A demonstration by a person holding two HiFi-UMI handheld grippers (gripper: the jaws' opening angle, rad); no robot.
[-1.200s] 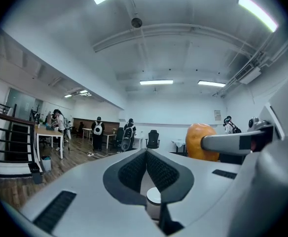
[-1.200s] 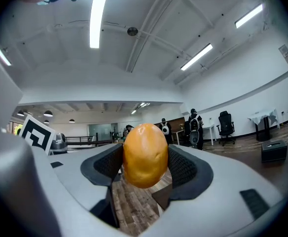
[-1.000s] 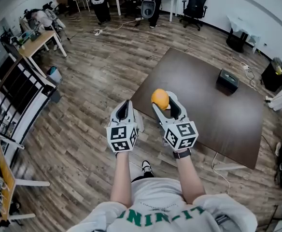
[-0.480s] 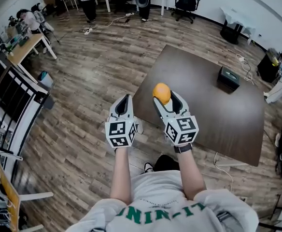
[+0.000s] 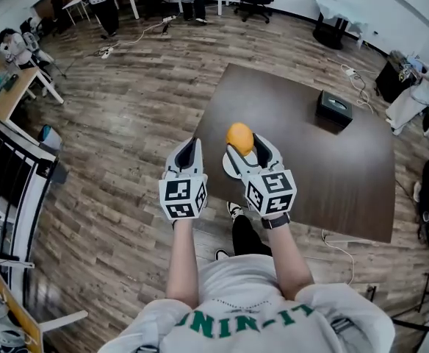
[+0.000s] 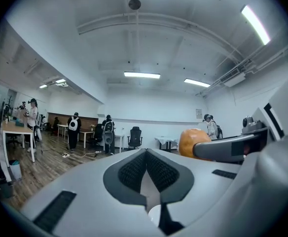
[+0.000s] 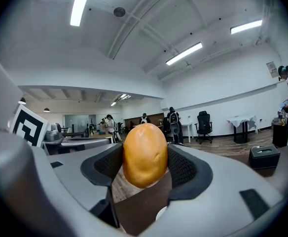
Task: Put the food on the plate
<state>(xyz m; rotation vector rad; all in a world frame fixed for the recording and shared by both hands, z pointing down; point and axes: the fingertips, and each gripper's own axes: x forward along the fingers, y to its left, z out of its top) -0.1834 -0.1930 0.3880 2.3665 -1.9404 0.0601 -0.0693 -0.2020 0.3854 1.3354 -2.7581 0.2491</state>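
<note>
While the person stands at the near edge of the dark table (image 5: 332, 175), the right gripper (image 5: 246, 145) has its jaws clamped on a rounded orange-brown piece of food (image 7: 145, 154), one pad on each side, holding it in the air above the tabletop. A white plate (image 5: 229, 165) lies on the table beneath that gripper, partly hidden by it. The left gripper (image 5: 188, 147), just beside it over the wooden floor (image 5: 126, 123), has its jaws closed together on nothing. A black box (image 5: 333, 107) sits well apart on the table.
</note>
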